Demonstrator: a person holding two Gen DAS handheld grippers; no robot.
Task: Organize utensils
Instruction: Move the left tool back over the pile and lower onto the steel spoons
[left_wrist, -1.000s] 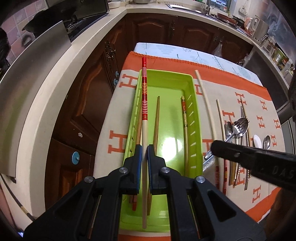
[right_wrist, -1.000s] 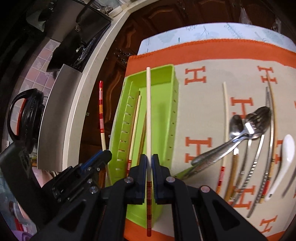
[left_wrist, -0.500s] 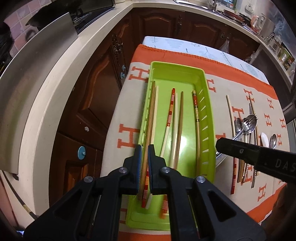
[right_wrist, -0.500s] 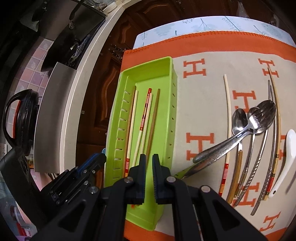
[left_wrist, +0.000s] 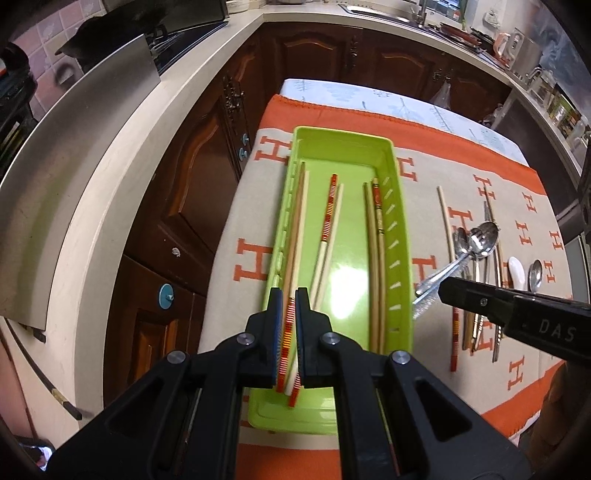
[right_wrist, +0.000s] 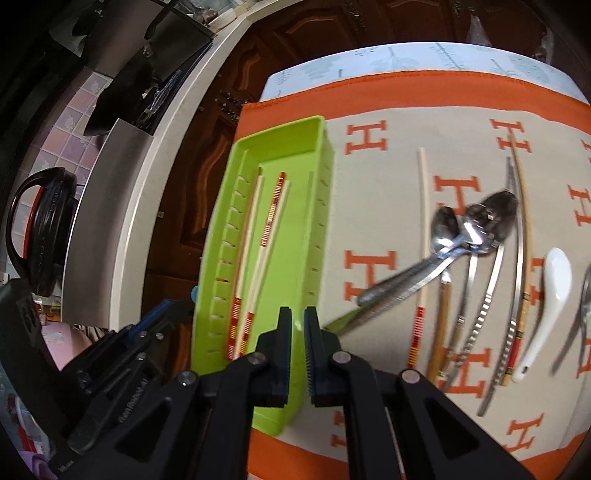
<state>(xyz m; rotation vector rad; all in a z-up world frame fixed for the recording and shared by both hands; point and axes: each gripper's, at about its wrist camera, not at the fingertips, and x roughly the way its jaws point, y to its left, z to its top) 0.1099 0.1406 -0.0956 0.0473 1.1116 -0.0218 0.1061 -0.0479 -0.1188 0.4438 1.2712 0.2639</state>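
A lime-green tray (left_wrist: 343, 155) lies on the cloth and holds several chopsticks, among them a red-striped one (left_wrist: 327, 218) and a brown pair (left_wrist: 375, 258). My left gripper (left_wrist: 288, 295) hovers over the tray's near left end. Its jaws stand a narrow gap apart and grip nothing; striped chopstick ends in the tray show through the gap. My right gripper (right_wrist: 297, 314) hangs above the tray's (right_wrist: 288, 147) right wall, narrowly open and empty. Right of the tray lie a cream chopstick (right_wrist: 423, 221), crossed steel spoons (right_wrist: 476, 225), metal chopsticks (right_wrist: 491, 288) and a white ceramic spoon (right_wrist: 554, 280).
The beige cloth (left_wrist: 461, 162) with orange H marks covers a small table. A pale counter (left_wrist: 110, 166) with a steel panel (left_wrist: 74, 122) curves along the left above dark wood cabinets (left_wrist: 192, 184). A black kettle (right_wrist: 40, 229) stands at far left.
One second ago each gripper was shut on a chopstick held over the tray. Both chopsticks now lie in the tray, and both grippers have let go and drawn back.
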